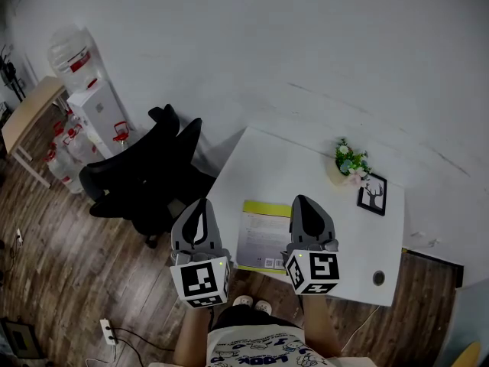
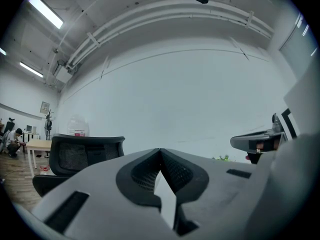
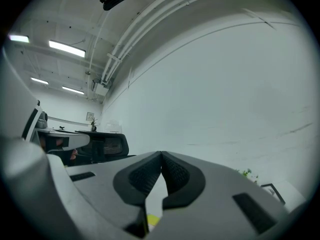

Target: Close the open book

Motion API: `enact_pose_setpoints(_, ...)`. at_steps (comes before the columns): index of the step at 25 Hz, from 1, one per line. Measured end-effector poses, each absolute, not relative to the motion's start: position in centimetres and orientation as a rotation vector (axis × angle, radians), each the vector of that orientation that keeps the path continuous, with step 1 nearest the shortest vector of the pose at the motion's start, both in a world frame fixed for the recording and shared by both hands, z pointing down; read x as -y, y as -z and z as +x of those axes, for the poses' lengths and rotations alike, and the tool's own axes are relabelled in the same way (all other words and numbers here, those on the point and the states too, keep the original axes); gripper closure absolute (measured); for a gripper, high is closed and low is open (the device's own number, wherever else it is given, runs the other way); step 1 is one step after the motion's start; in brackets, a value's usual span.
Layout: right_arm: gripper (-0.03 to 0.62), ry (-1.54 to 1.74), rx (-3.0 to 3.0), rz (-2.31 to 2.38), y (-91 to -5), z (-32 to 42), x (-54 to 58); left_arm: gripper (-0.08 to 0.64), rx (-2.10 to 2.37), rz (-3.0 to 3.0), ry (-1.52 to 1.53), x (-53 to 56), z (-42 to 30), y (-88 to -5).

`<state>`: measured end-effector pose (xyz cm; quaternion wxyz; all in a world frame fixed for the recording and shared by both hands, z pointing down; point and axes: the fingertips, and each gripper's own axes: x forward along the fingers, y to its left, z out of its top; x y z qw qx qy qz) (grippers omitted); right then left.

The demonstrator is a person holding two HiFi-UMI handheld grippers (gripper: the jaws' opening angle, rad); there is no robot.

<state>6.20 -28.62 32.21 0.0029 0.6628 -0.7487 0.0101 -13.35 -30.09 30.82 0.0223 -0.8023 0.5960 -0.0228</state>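
Observation:
The book (image 1: 263, 235) lies flat near the front edge of the white table (image 1: 267, 170); it shows a pale face with a lime-yellow band along its far edge. I cannot tell whether it lies open. My left gripper (image 1: 200, 205) hovers shut just left of the book, over the table's left edge. My right gripper (image 1: 300, 199) hovers shut just right of the book. In the left gripper view the left gripper (image 2: 160, 150) holds nothing and points level at the wall. In the right gripper view the right gripper (image 3: 161, 154) is also empty, and a yellow bit of the book (image 3: 152, 220) peeks below the jaws.
A small potted plant (image 1: 351, 161) and a black picture frame (image 1: 372, 193) stand at the table's far right, a cable hole (image 1: 378, 277) at its front right. A black office chair (image 1: 153, 174) stands left of the table. Beyond it are a water dispenser (image 1: 95, 109) and a wooden desk (image 1: 30, 113).

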Motion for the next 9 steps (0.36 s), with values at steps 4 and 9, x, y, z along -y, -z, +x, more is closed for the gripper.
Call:
enact_pose_setpoints(4,0.566,-0.033,2.344,2.081,-32.36,6.50,28.50,0.537,-1.844,-2.486,0.072,30.11,-13.05,-30.94)
enact_pose_setpoints(9,0.566,-0.035,2.334,2.087,-32.59,6.87,28.48,0.537,-1.843,-2.486,0.072,30.25,-12.93,-30.96)
